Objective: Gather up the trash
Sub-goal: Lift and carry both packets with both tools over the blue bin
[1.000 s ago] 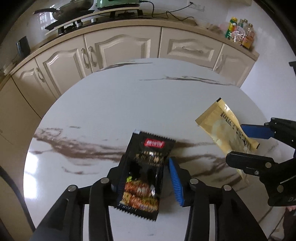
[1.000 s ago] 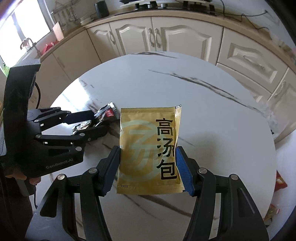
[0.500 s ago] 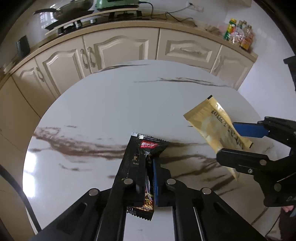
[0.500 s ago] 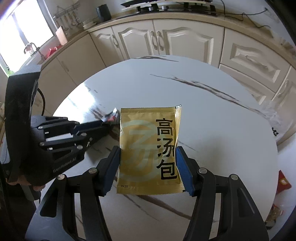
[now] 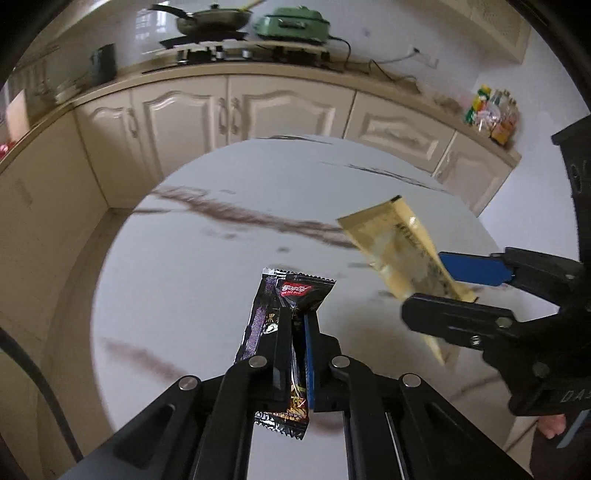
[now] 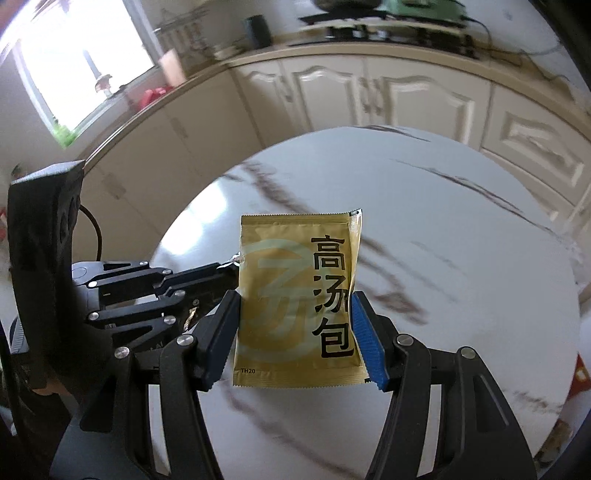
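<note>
My left gripper [image 5: 295, 325] is shut on a black snack wrapper [image 5: 288, 295] with a red label and holds it crumpled above the round white marble table [image 5: 207, 266]. My right gripper [image 6: 295, 321] is shut on a gold soup packet [image 6: 299, 299] with black Chinese characters, held flat above the table [image 6: 443, 229]. In the left wrist view the right gripper [image 5: 439, 280] and its gold packet [image 5: 391, 247] are at the right. In the right wrist view the left gripper [image 6: 229, 271] is at the left, its tips partly behind the packet.
Cream kitchen cabinets [image 5: 240, 110] curve behind the table, with a stove, pan [image 5: 210, 18] and green appliance [image 5: 295, 18] on the counter. Bottles [image 5: 491, 114] stand at the counter's right end. Red litter [image 6: 576, 373] lies on the floor to the right.
My left gripper closed on the black wrapper and lifted it off the table. Both grippers have risen and tilted up, each with its packet.
</note>
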`<action>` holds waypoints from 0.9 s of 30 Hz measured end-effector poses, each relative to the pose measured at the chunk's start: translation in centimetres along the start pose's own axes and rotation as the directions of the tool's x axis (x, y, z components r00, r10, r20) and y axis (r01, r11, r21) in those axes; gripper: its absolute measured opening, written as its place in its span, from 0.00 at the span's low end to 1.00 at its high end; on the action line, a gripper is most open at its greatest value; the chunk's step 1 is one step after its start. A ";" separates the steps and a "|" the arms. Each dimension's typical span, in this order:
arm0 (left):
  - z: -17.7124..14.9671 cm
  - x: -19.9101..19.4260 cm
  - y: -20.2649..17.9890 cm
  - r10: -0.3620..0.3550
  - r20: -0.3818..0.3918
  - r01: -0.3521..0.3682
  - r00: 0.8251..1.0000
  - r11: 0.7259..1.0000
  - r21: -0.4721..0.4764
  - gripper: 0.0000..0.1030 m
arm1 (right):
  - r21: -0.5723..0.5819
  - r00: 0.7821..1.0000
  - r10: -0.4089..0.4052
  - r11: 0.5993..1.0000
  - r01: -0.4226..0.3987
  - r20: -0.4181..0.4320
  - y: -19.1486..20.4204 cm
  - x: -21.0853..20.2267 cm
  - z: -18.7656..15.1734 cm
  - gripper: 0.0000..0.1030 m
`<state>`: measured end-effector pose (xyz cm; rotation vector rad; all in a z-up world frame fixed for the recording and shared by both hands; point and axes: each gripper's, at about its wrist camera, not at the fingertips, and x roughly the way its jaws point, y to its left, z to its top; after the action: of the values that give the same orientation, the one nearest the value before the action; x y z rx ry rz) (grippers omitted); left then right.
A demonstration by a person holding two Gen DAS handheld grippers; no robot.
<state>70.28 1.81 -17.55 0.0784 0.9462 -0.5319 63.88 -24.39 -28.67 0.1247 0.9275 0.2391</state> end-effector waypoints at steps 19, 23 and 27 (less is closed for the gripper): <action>-21.1 -15.0 20.3 0.309 -0.042 -0.300 0.950 0.869 -0.394 0.02 | -0.236 0.968 0.211 0.942 -0.239 -0.137 30.2 9.6 -5.8 0.56; -24.0 -12.9 23.9 0.267 -0.085 -0.276 0.960 0.851 -0.446 0.02 | -0.252 0.963 0.192 0.938 -0.236 -0.190 33.8 14.7 -6.8 0.56; -25.8 -7.8 27.6 0.180 -0.136 -0.224 0.974 0.845 -0.486 0.02 | -0.214 0.958 0.148 0.955 -0.203 -0.247 34.2 20.8 -7.7 0.56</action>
<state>60.08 36.45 -31.21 -0.2684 1.1202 -0.0737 64.54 14.00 -42.26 -0.0435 1.1106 0.5382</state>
